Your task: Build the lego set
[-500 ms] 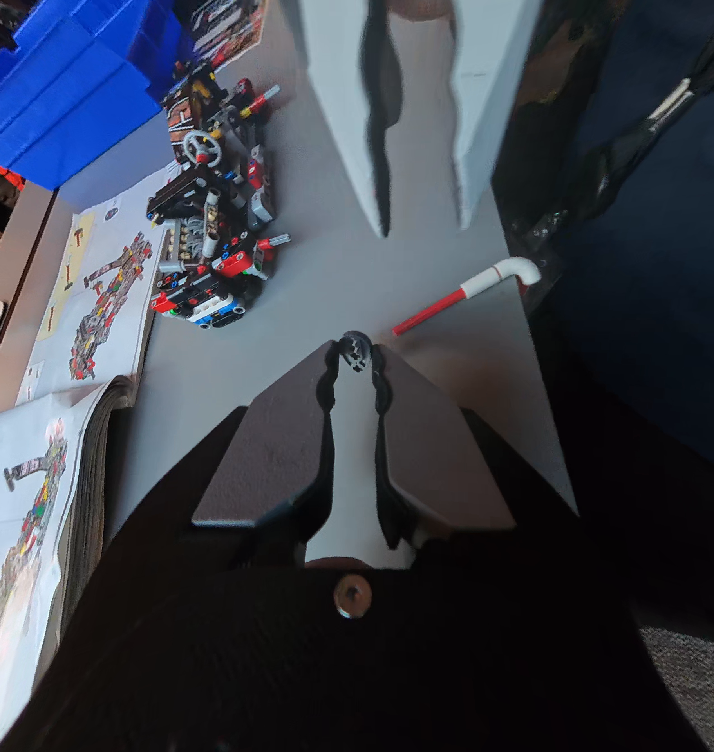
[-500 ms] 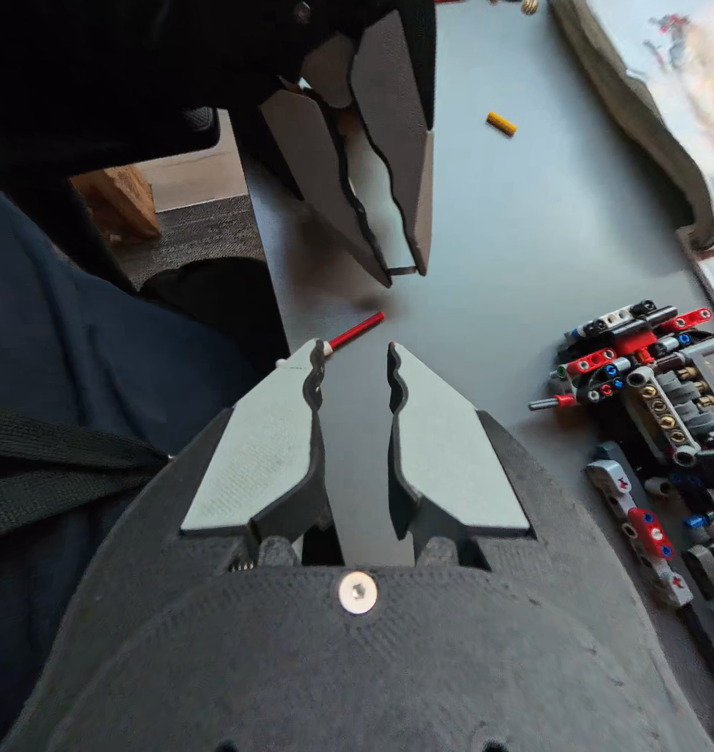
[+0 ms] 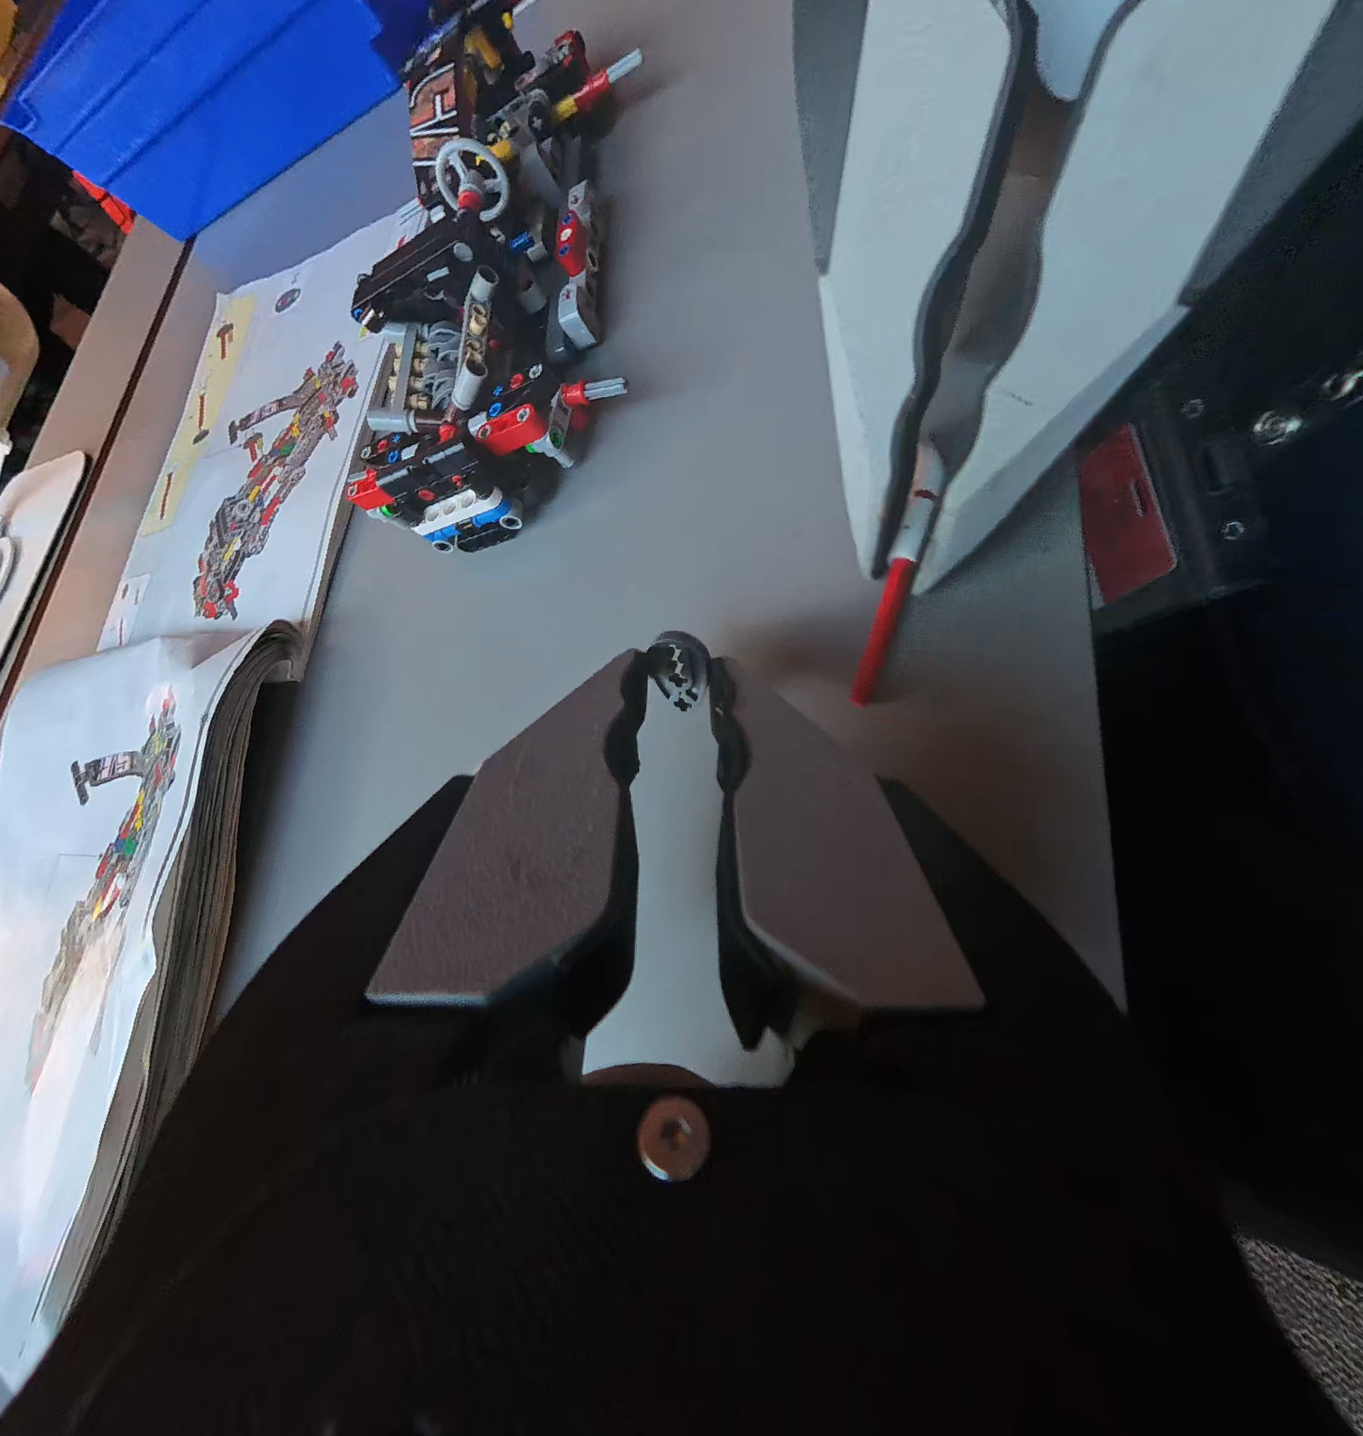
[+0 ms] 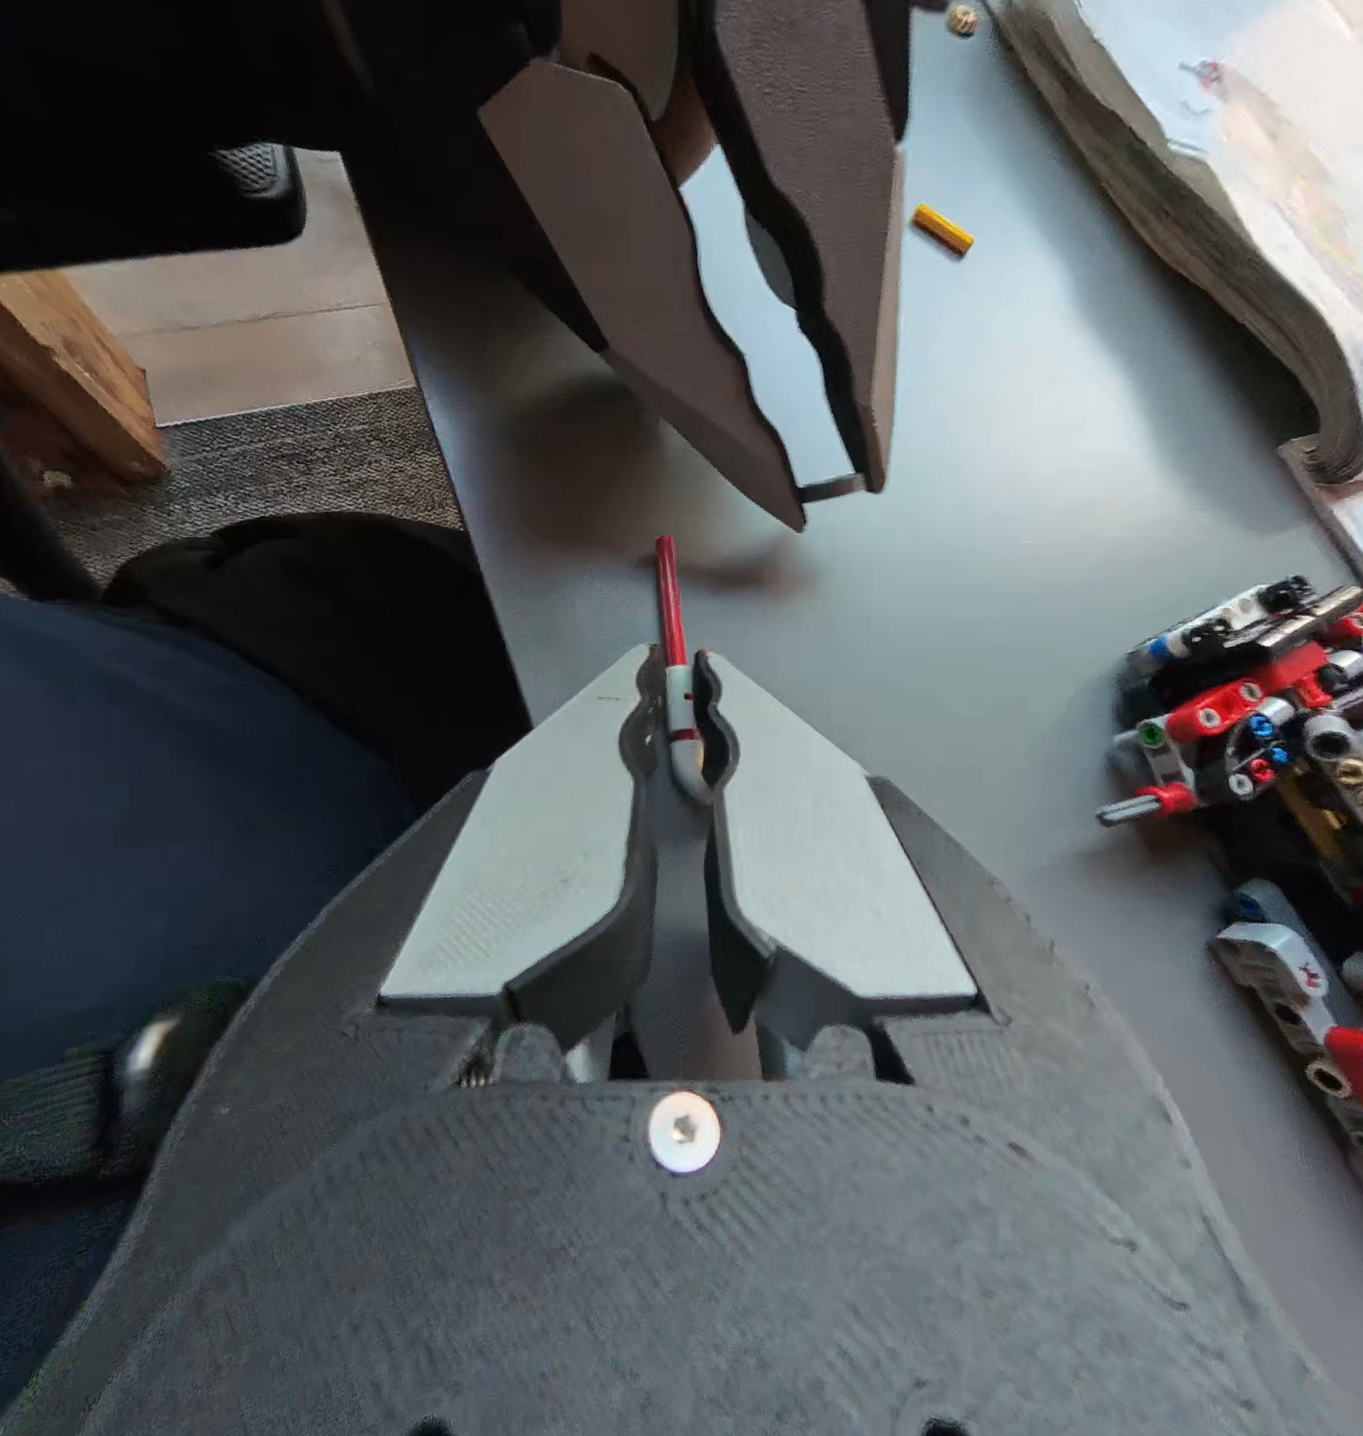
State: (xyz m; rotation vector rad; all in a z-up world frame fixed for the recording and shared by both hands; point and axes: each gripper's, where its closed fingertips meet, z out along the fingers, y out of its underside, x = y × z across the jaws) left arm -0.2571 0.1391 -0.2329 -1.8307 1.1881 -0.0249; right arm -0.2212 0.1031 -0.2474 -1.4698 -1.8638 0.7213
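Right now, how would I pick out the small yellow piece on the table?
On the grey table, look between the open manual and the left gripper. The yellow peg lies alone there, the only loose yellow piece, apart from the brick model.

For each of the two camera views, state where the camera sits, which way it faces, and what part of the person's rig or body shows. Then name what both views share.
Left wrist view: sits on the left gripper, looking along its dark fingers over the grey table; they pinch a small black toy part.
Right wrist view: sits on the right gripper, facing the table's near edge; its pale fingers clamp a red and white rod; a dark-clothed lap shows.
Shared: the rod, toy brick model, open instruction book, each other's gripper.
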